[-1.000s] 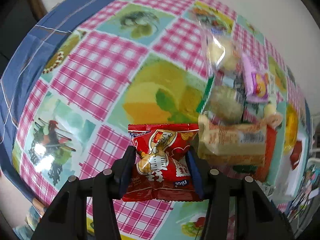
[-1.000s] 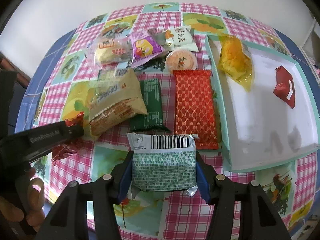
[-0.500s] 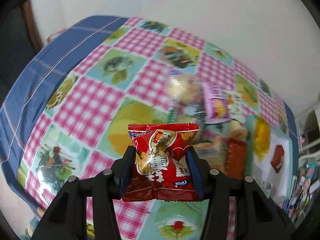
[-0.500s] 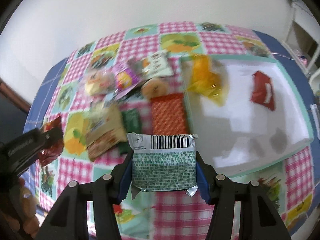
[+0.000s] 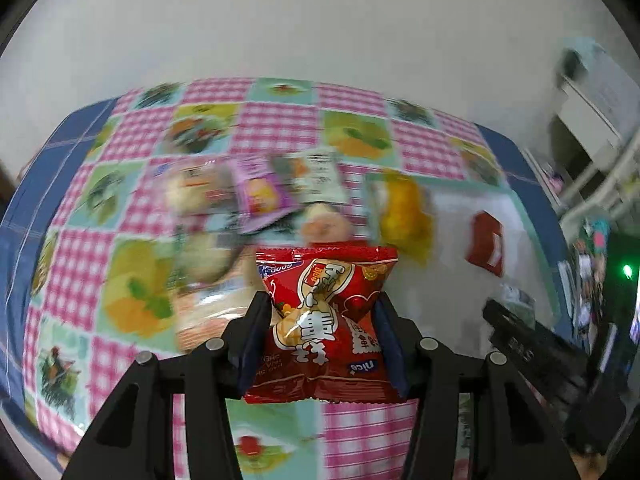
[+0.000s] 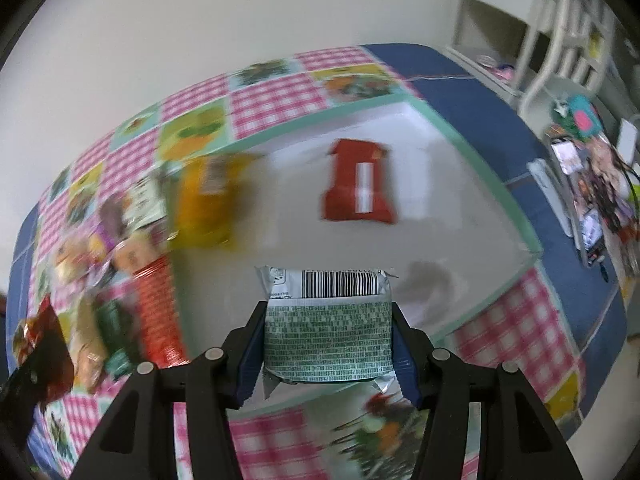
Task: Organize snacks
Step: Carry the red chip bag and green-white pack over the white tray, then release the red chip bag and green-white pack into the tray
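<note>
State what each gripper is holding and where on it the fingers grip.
The left gripper clamps a red snack packet by its two side edges. The right gripper clamps a green-printed packet with a barcode, also by its side edges.

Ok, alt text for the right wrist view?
The right gripper holds a green-and-silver snack packet, barcode up, over a white tray holding a red packet and a yellow one. Blurred snacks lie left.

Your tray [image 6: 472,168] floor lies mostly bare in front; only a yellow packet [image 6: 206,204] at its left and a red packet [image 6: 358,186] mid-back intrude, while loose snacks [image 6: 120,280] crowd the tablecloth [image 6: 276,100] further left
</note>
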Tool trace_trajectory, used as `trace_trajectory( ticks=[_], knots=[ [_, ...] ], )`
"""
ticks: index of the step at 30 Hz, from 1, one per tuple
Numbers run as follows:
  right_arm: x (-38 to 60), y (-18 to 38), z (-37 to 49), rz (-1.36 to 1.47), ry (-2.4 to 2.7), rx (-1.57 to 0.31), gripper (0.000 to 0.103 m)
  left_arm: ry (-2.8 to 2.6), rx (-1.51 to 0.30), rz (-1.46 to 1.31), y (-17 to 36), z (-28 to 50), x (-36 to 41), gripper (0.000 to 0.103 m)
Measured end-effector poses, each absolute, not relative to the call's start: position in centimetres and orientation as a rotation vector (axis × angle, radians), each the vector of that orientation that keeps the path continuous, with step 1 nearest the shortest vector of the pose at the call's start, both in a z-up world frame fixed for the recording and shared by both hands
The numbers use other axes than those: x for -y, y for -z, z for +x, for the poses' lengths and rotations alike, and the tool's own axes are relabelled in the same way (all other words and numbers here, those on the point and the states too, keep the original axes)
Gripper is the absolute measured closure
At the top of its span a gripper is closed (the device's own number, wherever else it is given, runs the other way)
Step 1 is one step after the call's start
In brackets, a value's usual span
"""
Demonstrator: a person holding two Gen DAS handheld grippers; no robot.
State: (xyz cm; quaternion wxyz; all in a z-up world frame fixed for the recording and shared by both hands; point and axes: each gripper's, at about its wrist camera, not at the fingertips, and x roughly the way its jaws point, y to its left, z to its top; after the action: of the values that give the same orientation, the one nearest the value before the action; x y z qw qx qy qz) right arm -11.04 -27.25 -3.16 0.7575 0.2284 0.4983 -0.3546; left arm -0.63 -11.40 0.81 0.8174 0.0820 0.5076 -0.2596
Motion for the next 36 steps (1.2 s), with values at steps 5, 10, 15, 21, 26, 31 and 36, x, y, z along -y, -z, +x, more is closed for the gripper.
trace_trajectory(
  ticks=[5,10,15,21,26,31,36],
  knots=[
    [29.7,3.6,-12.2,0.532,0.815,-1.068,0.044,0.634,-1.065,0.230,0.0,-2.1,15.5,0.050],
    [31.5,4.2,-12.7,0.550,0.848,-1.062,0.044,0.688,-1.069,0.262,1.4,-2.9,18.4,0.050],
    [33.0,4.8,-12.5,0.560,0.861,-1.066,0.044,0.714,-1.079,0.301,2.8,-3.1,20.9,0.050],
    [34.6,5.8,-12.0,0.554,0.886,-1.073,0.044,0.722,-1.088,0.315,4.1,-2.7,22.7,0.049],
    [35.5,6.5,-11.7,0.560,0.891,-1.082,0.044,0.722,-1.108,0.308,5.1,-2.1,23.5,0.049],
    [35.8,6.8,-11.4,0.562,0.890,-1.087,0.043,0.716,-1.130,0.301,5.7,-1.6,23.6,0.045],
    [35.9,6.5,-11.5,0.580,0.875,-1.074,0.042,0.701,-1.154,0.280,5.4,-1.2,23.1,0.033]
  ],
)
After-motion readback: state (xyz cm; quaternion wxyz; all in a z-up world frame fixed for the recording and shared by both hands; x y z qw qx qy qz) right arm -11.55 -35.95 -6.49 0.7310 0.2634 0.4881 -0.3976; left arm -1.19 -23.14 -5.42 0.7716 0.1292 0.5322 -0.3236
